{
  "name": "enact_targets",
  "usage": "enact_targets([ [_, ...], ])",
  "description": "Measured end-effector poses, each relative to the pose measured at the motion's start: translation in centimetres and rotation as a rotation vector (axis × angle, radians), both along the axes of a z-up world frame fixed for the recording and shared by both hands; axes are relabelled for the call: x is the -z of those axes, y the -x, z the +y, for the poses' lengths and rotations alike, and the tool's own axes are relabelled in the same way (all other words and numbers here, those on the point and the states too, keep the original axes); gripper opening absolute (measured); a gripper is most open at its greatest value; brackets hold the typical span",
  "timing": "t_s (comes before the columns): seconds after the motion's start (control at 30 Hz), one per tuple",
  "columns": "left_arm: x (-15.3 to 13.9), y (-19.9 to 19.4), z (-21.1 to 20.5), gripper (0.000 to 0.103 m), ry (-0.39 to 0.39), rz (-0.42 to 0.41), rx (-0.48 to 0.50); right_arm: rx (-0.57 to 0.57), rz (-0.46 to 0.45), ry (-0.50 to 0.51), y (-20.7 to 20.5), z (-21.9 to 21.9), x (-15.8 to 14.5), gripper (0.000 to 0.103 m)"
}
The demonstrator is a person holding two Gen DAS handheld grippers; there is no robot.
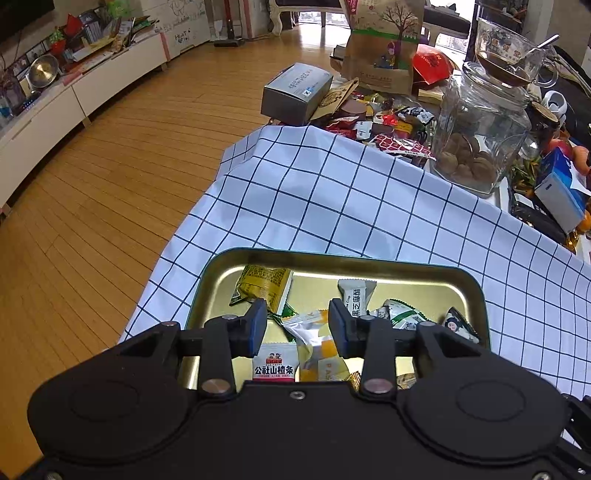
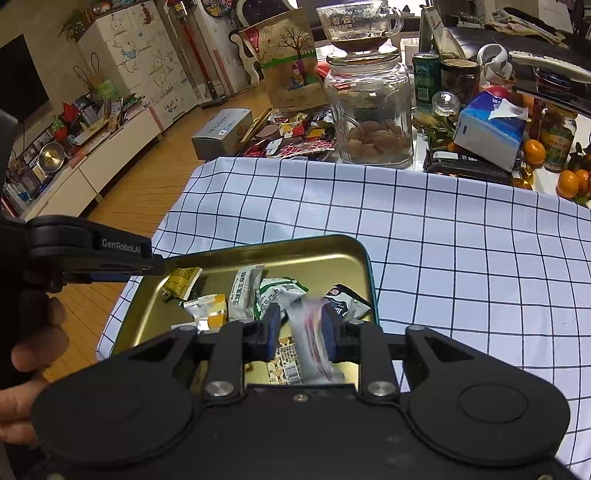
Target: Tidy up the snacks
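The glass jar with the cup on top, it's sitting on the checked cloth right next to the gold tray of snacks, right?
Not next to it. The glass jar stands at the checked cloth's far edge, well apart from the gold tray, as the right wrist view shows. The cup does sit on top.

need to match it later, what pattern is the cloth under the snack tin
The cloth is white with a dark blue grid check; clearest in the right wrist view.
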State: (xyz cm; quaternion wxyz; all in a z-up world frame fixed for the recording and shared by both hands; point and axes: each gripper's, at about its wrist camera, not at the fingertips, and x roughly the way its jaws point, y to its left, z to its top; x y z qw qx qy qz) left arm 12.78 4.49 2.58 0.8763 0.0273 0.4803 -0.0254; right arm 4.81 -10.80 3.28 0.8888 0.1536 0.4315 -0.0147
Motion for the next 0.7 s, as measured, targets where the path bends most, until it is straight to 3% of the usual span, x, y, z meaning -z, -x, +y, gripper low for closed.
enact_targets([
  [0.7,0.63,0.19,-0.16,0.047,-0.03,0.011,0.008,-0.029,0.018,0.036,0.59,-0.06,0.26,0.034],
])
